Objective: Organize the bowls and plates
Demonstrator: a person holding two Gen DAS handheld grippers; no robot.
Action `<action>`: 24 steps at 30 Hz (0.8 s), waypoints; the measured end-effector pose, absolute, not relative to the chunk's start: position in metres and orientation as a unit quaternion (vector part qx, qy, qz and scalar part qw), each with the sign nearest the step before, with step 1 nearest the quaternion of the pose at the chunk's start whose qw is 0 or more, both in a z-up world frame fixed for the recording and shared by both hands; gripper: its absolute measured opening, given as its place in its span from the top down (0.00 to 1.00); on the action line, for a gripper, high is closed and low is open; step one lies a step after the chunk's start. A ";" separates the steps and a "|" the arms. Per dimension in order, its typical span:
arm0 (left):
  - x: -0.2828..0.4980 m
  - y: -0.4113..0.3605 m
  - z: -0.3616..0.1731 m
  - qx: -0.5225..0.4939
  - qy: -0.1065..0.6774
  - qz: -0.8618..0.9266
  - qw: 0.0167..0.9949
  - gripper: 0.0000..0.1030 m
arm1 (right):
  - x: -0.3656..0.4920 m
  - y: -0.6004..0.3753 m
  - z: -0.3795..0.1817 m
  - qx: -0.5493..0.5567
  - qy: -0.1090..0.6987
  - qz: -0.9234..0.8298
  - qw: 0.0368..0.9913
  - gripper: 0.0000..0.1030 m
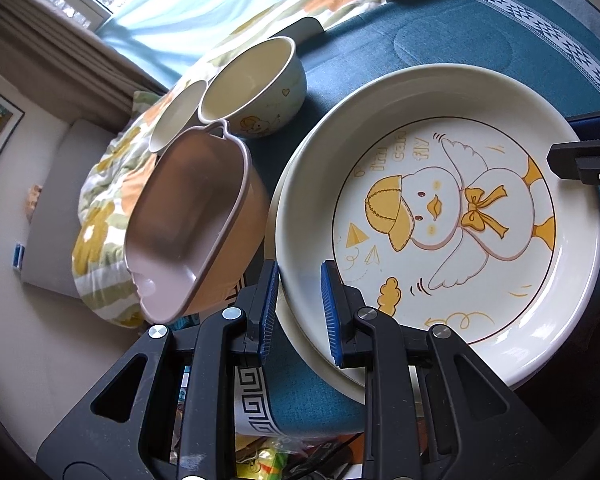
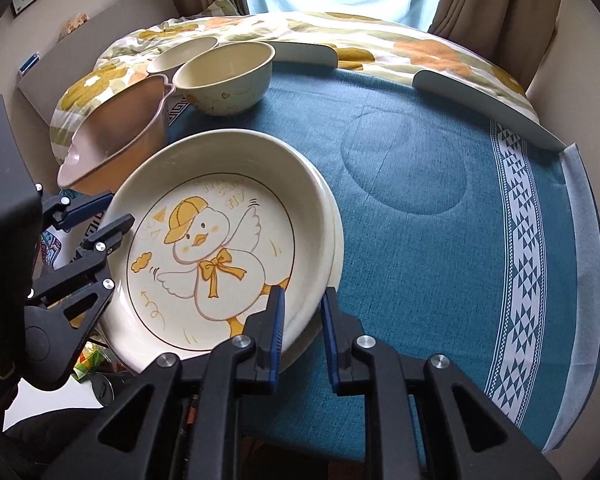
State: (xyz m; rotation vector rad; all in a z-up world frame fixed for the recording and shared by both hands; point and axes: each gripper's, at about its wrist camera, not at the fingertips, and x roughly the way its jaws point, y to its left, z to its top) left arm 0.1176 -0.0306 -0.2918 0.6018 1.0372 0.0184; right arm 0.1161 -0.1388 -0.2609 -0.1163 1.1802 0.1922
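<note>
A cream duck plate [image 1: 440, 208] [image 2: 220, 240] rests on a second cream plate [image 2: 337, 240] on the blue tablecloth. In the left wrist view my left gripper [image 1: 300, 312] is shut on the duck plate's near rim, one blue pad inside and one outside. My right gripper [image 2: 303, 332] is shut on the rim at the opposite side. Each gripper shows in the other's view: the right gripper [image 1: 580, 160] at the plate's far edge, the left gripper [image 2: 96, 232] at its left edge. A cream duck bowl [image 1: 256, 88] [image 2: 228, 76] and a smaller bowl [image 1: 176, 116] [image 2: 184, 54] stand beyond.
A pink-brown rectangular dish [image 1: 192, 220] [image 2: 116, 132] sits close to the plates' left side, touching the duck bowl. The blue tablecloth [image 2: 440, 220] stretches to the right. White edge rails [image 2: 480, 100] border the table's far side, with a floral quilt [image 2: 380, 48] behind.
</note>
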 end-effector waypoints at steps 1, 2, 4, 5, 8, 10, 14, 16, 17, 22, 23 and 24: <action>0.118 -0.031 -0.292 0.285 0.487 0.010 0.826 0.81 | 0.116 -0.139 -0.261 -0.057 0.556 0.091 0.824 0.84; 0.118 -0.030 -0.292 0.285 0.488 0.010 0.825 0.81 | 0.116 -0.138 -0.261 -0.059 0.555 0.091 0.825 0.84; 0.118 -0.031 -0.292 0.284 0.489 0.010 0.825 0.81 | 0.116 -0.136 -0.261 -0.063 0.555 0.089 0.825 0.84; 0.118 -0.030 -0.292 0.282 0.489 0.010 0.825 0.81 | 0.116 -0.136 -0.261 -0.064 0.555 0.089 0.825 0.84; 0.118 -0.030 -0.291 0.280 0.492 0.010 0.824 0.81 | 0.115 -0.136 -0.261 -0.061 0.554 0.089 0.825 0.84; 0.120 -0.029 -0.290 0.275 0.497 0.008 0.823 0.81 | 0.115 -0.137 -0.260 -0.057 0.556 0.092 0.824 0.84; 0.124 -0.022 -0.273 0.252 0.496 0.007 0.831 0.81 | 0.118 -0.143 -0.247 -0.036 0.548 0.097 0.830 0.84; 0.127 -0.014 -0.253 0.218 0.492 0.000 0.843 0.81 | 0.121 -0.146 -0.233 -0.025 0.535 0.098 0.839 0.84; 0.129 -0.008 -0.241 0.195 0.489 -0.003 0.850 0.81 | 0.123 -0.147 -0.226 -0.019 0.528 0.101 0.843 0.84; 0.134 0.029 -0.184 0.095 0.455 0.005 0.886 0.00 | 0.143 -0.146 -0.187 0.018 0.489 0.130 0.863 0.44; 0.133 0.040 -0.174 0.073 0.442 0.008 0.894 0.00 | 0.147 -0.144 -0.182 0.027 0.479 0.136 0.866 0.06; 0.132 0.050 -0.167 0.052 0.432 0.006 0.900 0.00 | 0.151 -0.141 -0.177 0.038 0.468 0.146 0.871 0.00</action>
